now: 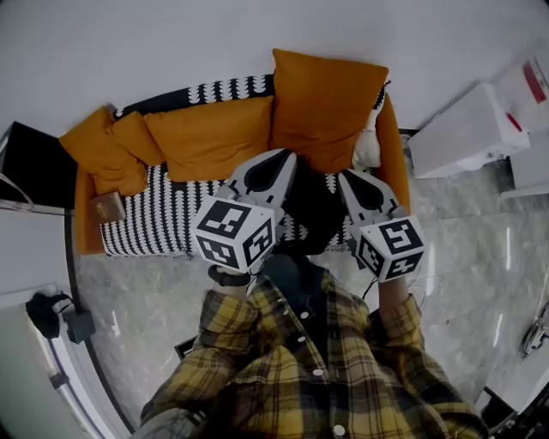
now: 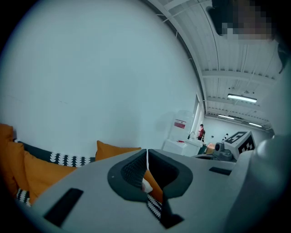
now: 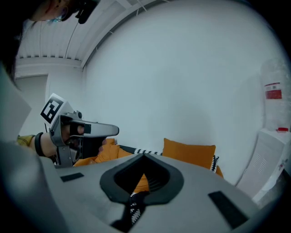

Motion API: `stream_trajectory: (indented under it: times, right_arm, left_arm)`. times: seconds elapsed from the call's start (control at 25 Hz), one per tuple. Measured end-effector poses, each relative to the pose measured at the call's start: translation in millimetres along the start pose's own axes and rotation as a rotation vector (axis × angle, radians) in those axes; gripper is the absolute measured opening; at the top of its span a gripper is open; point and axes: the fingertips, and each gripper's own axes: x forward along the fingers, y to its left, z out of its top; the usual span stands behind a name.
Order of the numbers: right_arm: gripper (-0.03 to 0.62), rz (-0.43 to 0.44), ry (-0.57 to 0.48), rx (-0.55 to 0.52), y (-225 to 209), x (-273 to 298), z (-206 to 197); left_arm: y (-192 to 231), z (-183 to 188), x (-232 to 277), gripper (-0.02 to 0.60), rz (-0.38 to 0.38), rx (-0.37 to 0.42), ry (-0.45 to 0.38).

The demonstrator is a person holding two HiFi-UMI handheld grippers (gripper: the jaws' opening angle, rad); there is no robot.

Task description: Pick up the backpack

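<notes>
While the left gripper [image 1: 276, 165] and the right gripper [image 1: 353, 182] both have their jaws pressed together on nothing, they hang side by side over the front edge of the orange sofa [image 1: 86, 223] with its black-and-white patterned seat cover. Between them, at that edge, sits what looks like the black fabric backpack [image 1: 313, 210], partly hidden

cushions [image 1: 326, 103] on sofa [image 1: 163, 225] | sofa against wall [image 1: 257, 26] | cabinet [image 1: 463, 133] right of sofa | box [image 1: 108, 207] on sofa's left end
</notes>
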Motion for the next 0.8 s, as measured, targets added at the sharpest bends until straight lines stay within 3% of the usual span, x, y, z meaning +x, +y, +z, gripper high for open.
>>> stream_trajectory:
  times: [0.44, 0.8]
  right_arm:
    - [0.016, -0.031, 0.035, 0.051, -6, 14, -13]
    - [0.016, -0.059, 0.078, 0.087, -9, 21, -36]
  left_arm:
    - [19, -3, 16, 0.029, -0.009, -0.004, 0.049]
    - [26, -33, 24, 0.029, -0.03, -0.013, 0.123]
